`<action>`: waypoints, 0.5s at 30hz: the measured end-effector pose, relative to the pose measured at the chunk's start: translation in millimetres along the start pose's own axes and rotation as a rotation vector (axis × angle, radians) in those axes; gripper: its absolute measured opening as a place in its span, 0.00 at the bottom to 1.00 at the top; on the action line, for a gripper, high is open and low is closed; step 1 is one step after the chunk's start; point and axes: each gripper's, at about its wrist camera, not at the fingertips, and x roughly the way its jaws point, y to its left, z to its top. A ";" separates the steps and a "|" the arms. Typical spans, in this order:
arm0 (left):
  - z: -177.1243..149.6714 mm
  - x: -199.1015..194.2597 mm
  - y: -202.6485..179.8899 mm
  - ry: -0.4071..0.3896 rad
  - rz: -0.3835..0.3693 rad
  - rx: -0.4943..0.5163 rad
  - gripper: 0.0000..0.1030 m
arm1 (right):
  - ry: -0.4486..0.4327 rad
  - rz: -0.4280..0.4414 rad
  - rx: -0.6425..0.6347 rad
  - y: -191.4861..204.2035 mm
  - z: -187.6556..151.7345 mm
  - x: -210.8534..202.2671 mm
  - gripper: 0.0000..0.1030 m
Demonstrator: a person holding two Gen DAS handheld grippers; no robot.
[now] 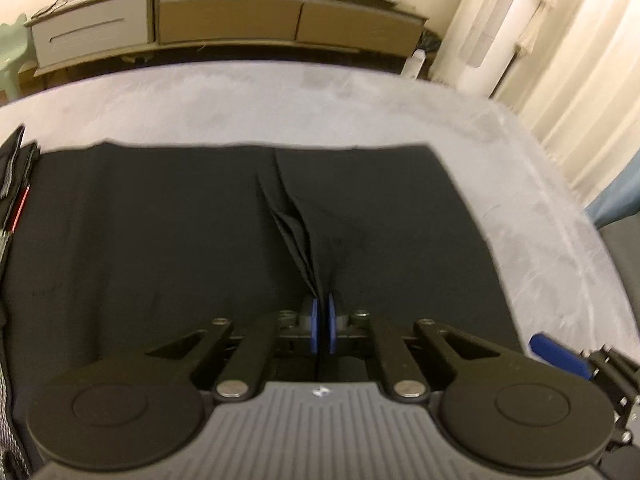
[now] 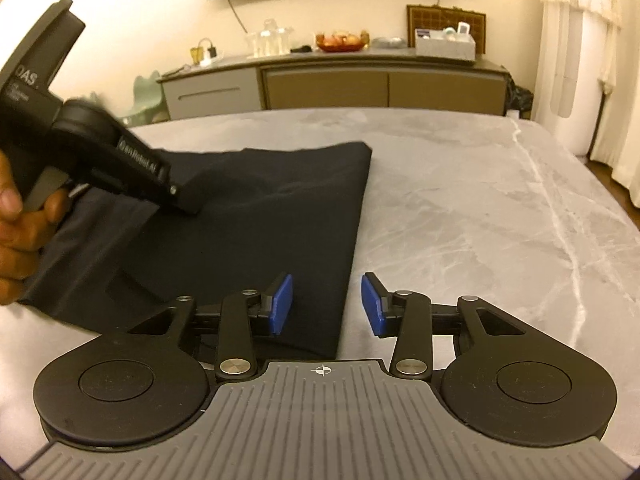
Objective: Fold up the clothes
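Your left gripper (image 1: 321, 326): jaws together, blue pads clamped on a raised pleat of the black garment (image 1: 160, 240), several thin layers bunched between them; your right gripper (image 2: 327, 310): jaws apart, nothing between the pads but the garment's right-hand edge lying flat beneath, not pressed; no grip there. The garment: dark cloth spread on the grey marble-patterned table (image 2: 480, 208), far edge straight, right edge straight and running toward you, one far corner squared off; a ridge of creases rises from the left pads toward the far edge. Your left hand (image 2: 16, 216): wrapped round the handle of its gripper, seen at the left of the right wrist view, the tool's nose down on the cloth. Beyond: a second striped item (image 1: 12, 184) at the table's left margin, kind uncertain; a long sideboard (image 2: 340, 84) against the wall, an orange bowl (image 2: 342, 42) on top; pale curtains (image 1: 560, 60) at right. Progress, by judgement: the garment looks already doubled at least once, given the layered pinch and tidy edges; a further fold and a flattening of the ridge appear left to do; the striped item may still await its turn.
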 end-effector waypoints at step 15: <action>38.8 -26.9 -65.5 -0.031 -0.100 0.183 0.80 | 0.004 0.006 0.018 15.4 -1.7 -3.7 0.07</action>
